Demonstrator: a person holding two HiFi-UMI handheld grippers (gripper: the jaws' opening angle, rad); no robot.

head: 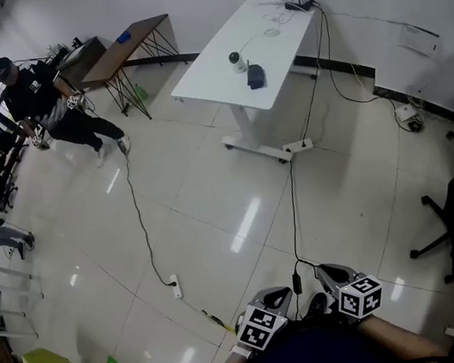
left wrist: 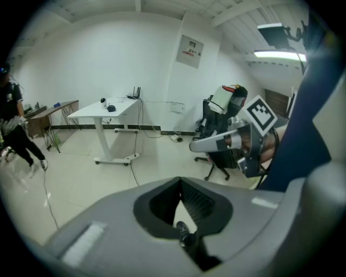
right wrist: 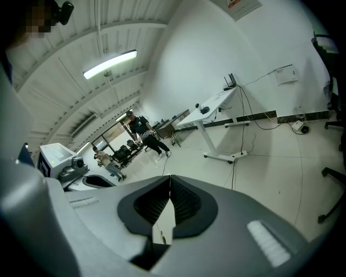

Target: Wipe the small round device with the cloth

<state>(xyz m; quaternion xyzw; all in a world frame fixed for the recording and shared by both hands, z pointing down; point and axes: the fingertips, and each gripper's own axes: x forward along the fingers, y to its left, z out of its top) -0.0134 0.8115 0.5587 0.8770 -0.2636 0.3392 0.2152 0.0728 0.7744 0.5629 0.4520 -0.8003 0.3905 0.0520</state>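
Both shut claws hang far from the round device.

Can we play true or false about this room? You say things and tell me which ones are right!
1. The small round device sits on the white table. True.
2. The right gripper is holding the cloth. False: the cloth lies on the table beside the device, and the right gripper is shut with nothing in it.
3. The left gripper is shut and empty. True.
4. The grippers are touching the device. False: they are far from it, with a wide stretch of floor between them and the table.
5. Another person stands near a brown table. True.
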